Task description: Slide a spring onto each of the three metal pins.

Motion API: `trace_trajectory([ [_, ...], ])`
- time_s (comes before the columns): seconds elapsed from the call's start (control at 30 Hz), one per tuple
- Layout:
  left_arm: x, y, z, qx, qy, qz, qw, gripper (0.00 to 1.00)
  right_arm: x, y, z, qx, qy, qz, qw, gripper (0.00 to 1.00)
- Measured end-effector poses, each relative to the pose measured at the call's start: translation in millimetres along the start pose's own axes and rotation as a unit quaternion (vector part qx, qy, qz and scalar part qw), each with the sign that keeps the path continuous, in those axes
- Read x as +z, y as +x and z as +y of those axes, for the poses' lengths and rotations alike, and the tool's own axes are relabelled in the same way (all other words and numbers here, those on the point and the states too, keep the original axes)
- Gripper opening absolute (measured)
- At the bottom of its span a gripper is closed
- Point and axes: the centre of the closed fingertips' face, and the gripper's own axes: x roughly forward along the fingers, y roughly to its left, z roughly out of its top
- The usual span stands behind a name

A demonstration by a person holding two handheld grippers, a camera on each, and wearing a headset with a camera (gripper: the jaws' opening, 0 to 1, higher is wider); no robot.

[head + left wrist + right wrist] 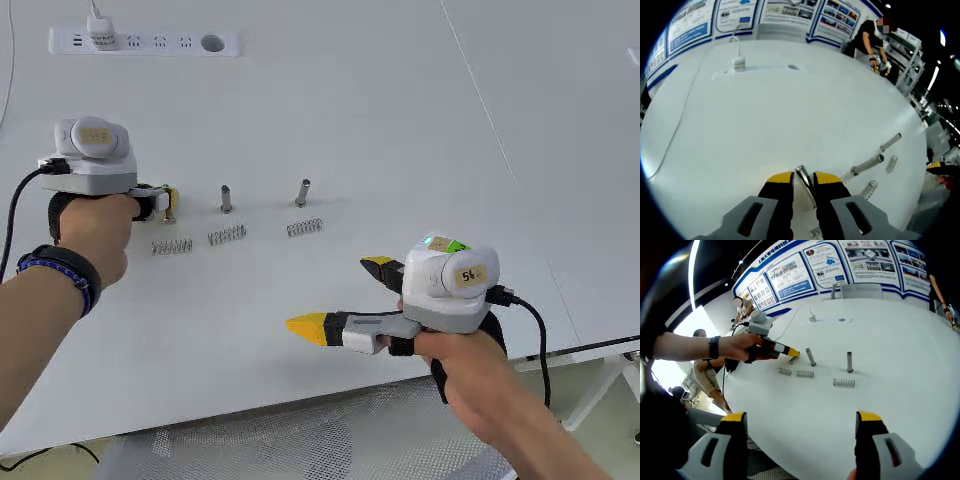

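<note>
1. The left gripper [167,201] sat low at the left end of the row; its jaws were drawn narrow around the left pin [802,175] and seemed clamped on it, most likely to steady it while a spring went on
2. The right gripper [342,294] hovered near the front edge of the table [400,120], well apart from the row; its jaws stood wide and held nothing, a ready pose for a pickup
3. The mid pin [226,198] and right pin [303,192] stood upright and bare, apart from each other
4. Three springs lay flat, one just in front of each pin: the left spring [172,246], mid spring [227,235] and right spring [304,227]; the pairing looked deliberate, keeping each spring a short carry from its pin
5. No spring was on a pin, so I judged the task barely begun, with the left pin first in hand
6. The next move would call for the right gripper to reach across to the left spring, pinch it on its side so the bore stayed open, then line it over the pin's top
7. Risks: so light a coil could roll or spring out of the jaws; the left jaws might block the slide if they sat high on the pin, and how high they sat I could not tell
</note>
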Motion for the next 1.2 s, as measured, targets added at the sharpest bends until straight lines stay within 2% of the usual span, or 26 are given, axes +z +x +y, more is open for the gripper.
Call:
trace_trajectory([
  [0.2,0.0,1.2,6.6,0.027,0.0,0.02,0.9994,0.12,-2.1,-0.5,-0.1,-0.001,0.003,0.001,1.0,0.91],
  [0.33,0.7,2.7,6.0,0.035,-0.003,0.025,0.9991,0.11,-2.6,-1.3,-0.1,-0.001,0.003,0.001,1.0,0.9],
  [0.53,1.8,4.9,6.3,0.049,0.014,0.036,0.998,0.11,-4.4,-2.9,-2.1,-0.003,0.005,0.0,1.0,0.9],
  [0.7,2.0,5.4,6.4,0.065,0.027,0.038,0.9968,0.1,-5.4,-4.3,-4.2,-0.006,0.008,-0.001,0.9999,0.9],
  [0.77,1.6,4.7,5.7,0.07,0.043,0.043,0.9957,0.1,-5.3,-4.8,-4.9,-0.007,0.009,-0.002,0.9999,0.9],
  [0.83,1.8,4.2,6.9,0.075,0.035,0.042,0.9957,0.1,-5.5,-5.5,-5.9,-0.008,0.011,-0.003,0.9999,0.9],
  [0.87,2.7,4.0,8.9,0.079,0.017,0.037,0.996,0.09,-5.4,-6.0,-6.6,-0.009,0.012,-0.004,0.9999,0.9],
  [1.2,0.7,3.1,8.9,0.064,-0.005,0.025,0.9976,0.07,-5.6,-8.2,-9.3,-0.015,0.019,-0.008,0.9997,0.9],
])
